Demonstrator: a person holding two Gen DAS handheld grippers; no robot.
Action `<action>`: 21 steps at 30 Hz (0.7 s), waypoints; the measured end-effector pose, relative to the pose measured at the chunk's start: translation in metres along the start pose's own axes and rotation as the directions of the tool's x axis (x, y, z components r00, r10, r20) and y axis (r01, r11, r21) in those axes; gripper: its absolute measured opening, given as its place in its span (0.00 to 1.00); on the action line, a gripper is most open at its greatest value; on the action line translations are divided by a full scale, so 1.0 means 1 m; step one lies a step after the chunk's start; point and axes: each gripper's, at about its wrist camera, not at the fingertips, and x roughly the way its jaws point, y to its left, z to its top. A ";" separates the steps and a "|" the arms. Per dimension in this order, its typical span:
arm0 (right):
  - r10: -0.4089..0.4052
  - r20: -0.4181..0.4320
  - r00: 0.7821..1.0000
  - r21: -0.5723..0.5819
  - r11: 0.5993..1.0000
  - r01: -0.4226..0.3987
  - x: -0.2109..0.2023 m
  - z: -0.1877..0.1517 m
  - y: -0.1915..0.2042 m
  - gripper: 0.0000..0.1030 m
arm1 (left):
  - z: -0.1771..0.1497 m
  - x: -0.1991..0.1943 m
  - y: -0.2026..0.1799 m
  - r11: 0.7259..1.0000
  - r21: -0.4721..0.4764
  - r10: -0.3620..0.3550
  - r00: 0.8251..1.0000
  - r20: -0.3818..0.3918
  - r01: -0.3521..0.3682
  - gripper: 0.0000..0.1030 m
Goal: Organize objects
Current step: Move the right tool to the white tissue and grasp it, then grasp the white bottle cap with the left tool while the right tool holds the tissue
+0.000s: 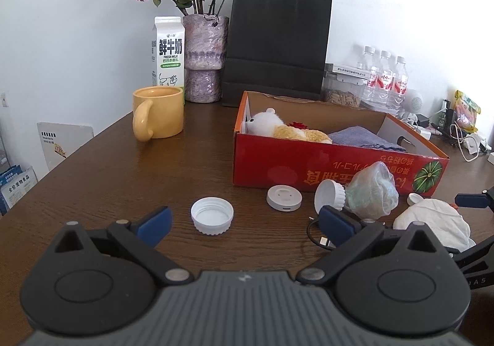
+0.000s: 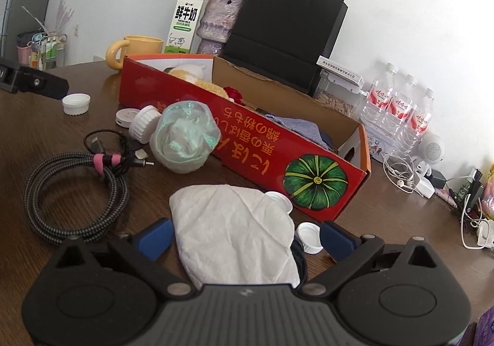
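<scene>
The right tool (image 2: 244, 239) stands wide open around a crumpled white cloth (image 2: 234, 222); contact with its blue pads cannot be confirmed. A small white cap (image 2: 308, 236) lies just inside the right pad. The left tool (image 1: 244, 227) is open and empty above bare wood-grain surface (image 1: 108, 179), with a ribbed white lid (image 1: 212, 215) between its pads. The red cardboard box (image 2: 247, 130) sits beyond. Only the right view shows the coiled braided cable (image 2: 74, 188).
</scene>
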 end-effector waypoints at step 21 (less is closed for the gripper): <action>0.017 0.058 0.998 0.011 1.000 -0.018 -0.013 -0.001 0.003 0.63 | 0.001 0.012 0.012 0.999 -0.019 0.033 0.999 -0.041 -0.034 1.00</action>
